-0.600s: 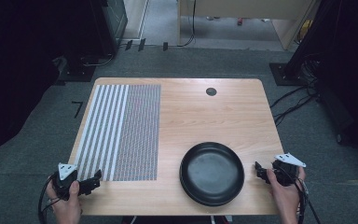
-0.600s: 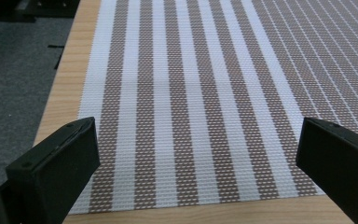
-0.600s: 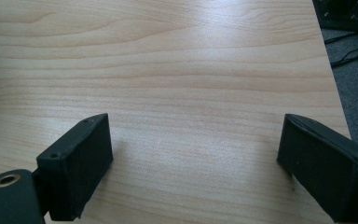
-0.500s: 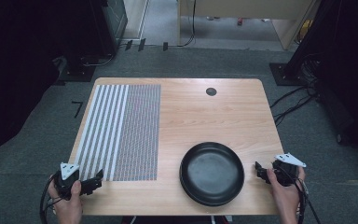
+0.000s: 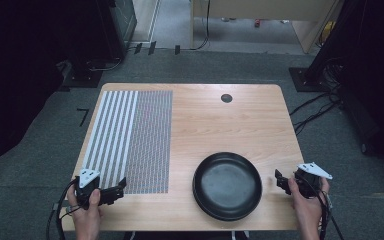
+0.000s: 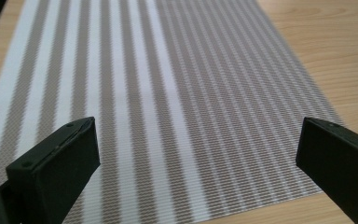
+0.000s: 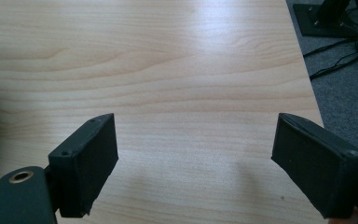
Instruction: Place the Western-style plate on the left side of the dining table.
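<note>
My left gripper (image 5: pixel 116 189) sat at the lower left of the high view, its jaws spread wide with nothing between them, poised at the near edge of the striped placemat (image 5: pixel 130 137). In the left gripper view the placemat (image 6: pixel 168 102) ran away up the frame between my two black jaws, its near hem just ahead of them. My right gripper (image 5: pixel 281 180) waited at the lower right, jaws likewise spread and empty, just beside the black plate (image 5: pixel 227 186) but not touching it. In the right gripper view bare table (image 7: pixel 186 70) lay between the jaws, and a sliver of the plate's dark rim showed at the left edge.

I judged the work in hand to be the mat and the plate, both untouched so far. To do it well, I thought, I should bring the left jaws low and level to the mat's hem so one pad could slide under the weave, and approach the plate's rim squarely from the side, closing only once the lip sat fully between the pads.

Farther up the frame lay open table (image 5: pixel 220 125) and a small dark grommet (image 5: pixel 226 98).
</note>
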